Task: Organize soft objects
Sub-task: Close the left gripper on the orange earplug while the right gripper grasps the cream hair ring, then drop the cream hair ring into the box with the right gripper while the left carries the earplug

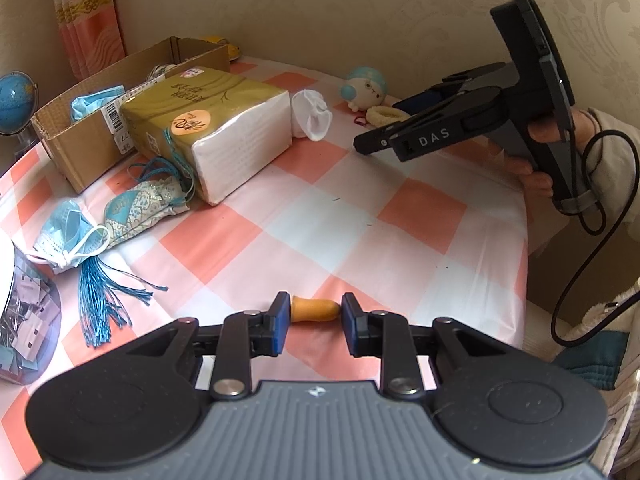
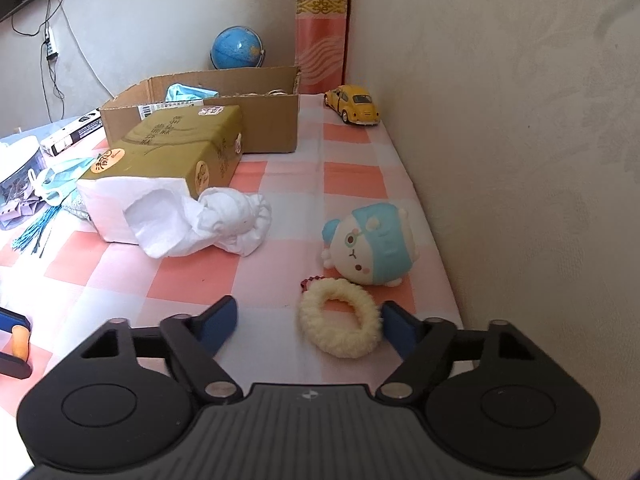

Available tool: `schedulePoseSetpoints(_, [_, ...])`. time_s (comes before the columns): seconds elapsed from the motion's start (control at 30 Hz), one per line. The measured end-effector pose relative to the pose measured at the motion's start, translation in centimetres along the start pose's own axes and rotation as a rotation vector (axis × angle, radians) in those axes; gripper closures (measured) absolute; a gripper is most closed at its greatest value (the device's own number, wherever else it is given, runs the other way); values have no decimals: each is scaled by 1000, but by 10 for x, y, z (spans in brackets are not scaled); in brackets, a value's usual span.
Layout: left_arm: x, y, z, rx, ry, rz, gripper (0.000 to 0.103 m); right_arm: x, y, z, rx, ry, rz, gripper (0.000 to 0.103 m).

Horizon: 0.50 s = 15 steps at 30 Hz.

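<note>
My left gripper point(image 1: 315, 312) is shut on a small orange foam plug point(image 1: 315, 310), held end to end between the blue pads just above the checked tablecloth point(image 1: 400, 220). My right gripper point(image 2: 308, 316) stands open over a cream fuzzy hair scrunchie point(image 2: 340, 328). The scrunchie lies between the jaws, close to the right pad and well clear of the left one. Beyond it sits a blue and white plush toy point(image 2: 372, 244). A rolled white sock point(image 2: 236, 220) lies by the torn end of a gold tissue pack point(image 2: 176, 148). The right gripper point(image 1: 380, 148) also shows in the left wrist view, in a person's hand.
An open cardboard box point(image 2: 272, 128) at the back holds a blue face mask point(image 2: 188, 92). Another mask point(image 1: 66, 236) and a tasselled sachet point(image 1: 148, 204) lie at the left. A yellow toy car point(image 2: 354, 106), a globe point(image 2: 238, 48) and a clip-filled tub point(image 1: 24, 328) stand around; walls bound the table.
</note>
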<state>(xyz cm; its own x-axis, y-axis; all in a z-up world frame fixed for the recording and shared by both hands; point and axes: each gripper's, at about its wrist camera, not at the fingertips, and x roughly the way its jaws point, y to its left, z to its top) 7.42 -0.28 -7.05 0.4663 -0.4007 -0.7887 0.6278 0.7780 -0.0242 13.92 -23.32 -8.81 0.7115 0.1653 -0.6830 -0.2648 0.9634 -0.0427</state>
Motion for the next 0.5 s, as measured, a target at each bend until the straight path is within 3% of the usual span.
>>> schedulePoseSetpoints(0.17, [0,0,0,-2,2,2,77,-4,-2,2,11,8,-21,53])
schedulePoseSetpoints(0.5, [-7,-3,2,-10,-4,9,78,-18,0,3,-8,13,-20,61])
